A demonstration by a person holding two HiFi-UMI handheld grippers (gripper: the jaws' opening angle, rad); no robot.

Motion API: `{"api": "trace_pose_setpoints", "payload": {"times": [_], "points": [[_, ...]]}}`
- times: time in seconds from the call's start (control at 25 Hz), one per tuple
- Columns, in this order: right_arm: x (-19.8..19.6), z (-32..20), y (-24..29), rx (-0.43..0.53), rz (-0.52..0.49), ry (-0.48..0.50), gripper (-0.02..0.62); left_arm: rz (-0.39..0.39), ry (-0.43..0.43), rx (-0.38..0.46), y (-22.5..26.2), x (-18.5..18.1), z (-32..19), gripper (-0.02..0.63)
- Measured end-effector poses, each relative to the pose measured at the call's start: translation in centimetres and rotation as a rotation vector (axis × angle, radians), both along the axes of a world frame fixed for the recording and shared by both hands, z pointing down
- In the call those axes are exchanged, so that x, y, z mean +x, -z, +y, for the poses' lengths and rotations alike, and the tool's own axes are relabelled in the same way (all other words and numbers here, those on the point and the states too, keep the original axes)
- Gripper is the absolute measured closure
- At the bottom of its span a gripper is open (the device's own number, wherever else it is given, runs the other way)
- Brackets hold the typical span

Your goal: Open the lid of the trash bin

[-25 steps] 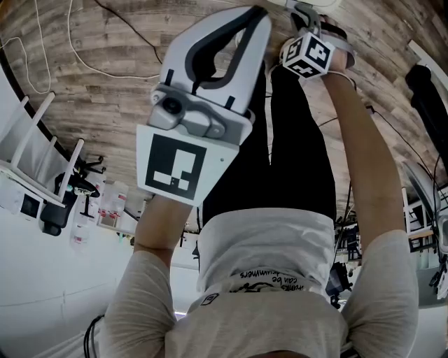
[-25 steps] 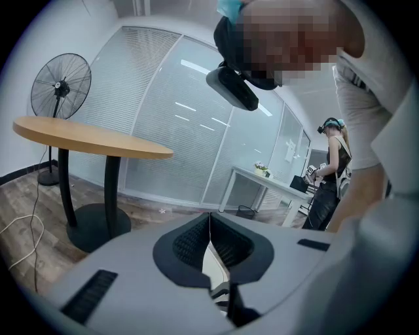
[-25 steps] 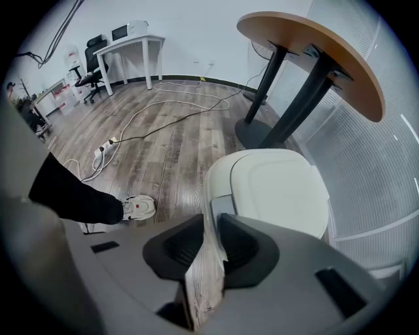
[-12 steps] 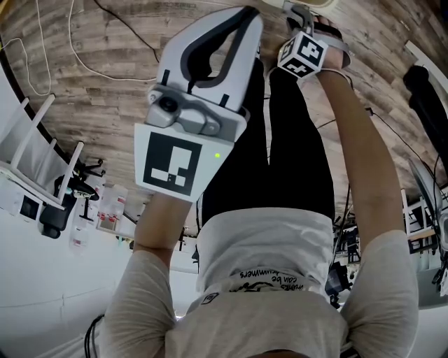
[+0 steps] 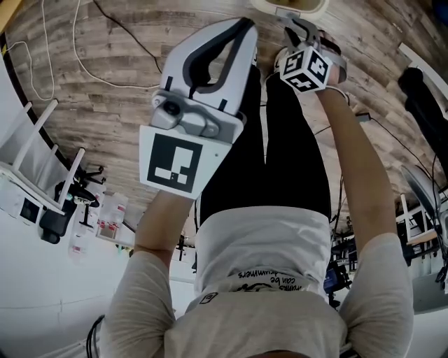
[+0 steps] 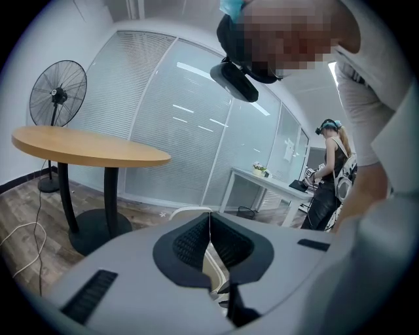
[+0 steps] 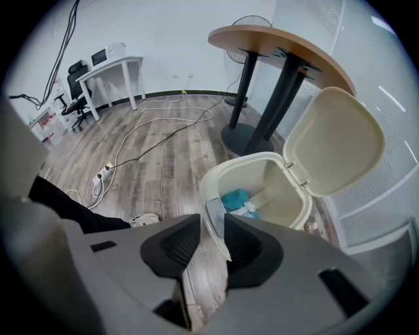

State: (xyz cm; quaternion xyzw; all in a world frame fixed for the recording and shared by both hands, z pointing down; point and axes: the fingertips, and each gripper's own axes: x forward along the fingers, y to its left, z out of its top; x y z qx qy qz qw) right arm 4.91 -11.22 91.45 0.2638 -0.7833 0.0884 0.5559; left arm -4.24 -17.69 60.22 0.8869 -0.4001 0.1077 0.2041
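trash bin (image 5: pixel 262 5) cropped, lid (image 7: pixel 340 141) raised

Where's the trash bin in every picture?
Head view: trash bin rim at the top edge, middle.
Left gripper view: probably its lid, just a pale curved edge at lower centre.
Right gripper view: centre-right, lid up.
Shared landmark: round wooden table, both gripper views.

Cream trash bin (image 7: pixel 278 186), teal rubbish (image 7: pixel 236 198) inside, grey wood-grain floor (image 7: pixel 154 163).
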Motion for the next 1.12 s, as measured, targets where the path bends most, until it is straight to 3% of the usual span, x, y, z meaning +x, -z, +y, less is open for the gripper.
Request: {"api": "trace_pose_setpoints", "payload": {"times": [0.56, 0.96, 1.12], "points": [[4.0, -3.1, 8.9, 0.069, -0.227, -0.287, 0.511, -0.011, -0.013, 0.050, 4.4, 1.4, -1.0, 0.584], [4.6, -5.2, 17.0, 0.143, -0.353, -0.372, 0.588, -0.017, -0.009, 0.091, 9.1, 1.8, -1.9, 0.584], [4.3, -6.0, 21.3, 0.171, -0.421, -0.398, 0.588, -0.012, -0.002, 0.103, 11.3, 1.6, -2.0, 0.584]]}}
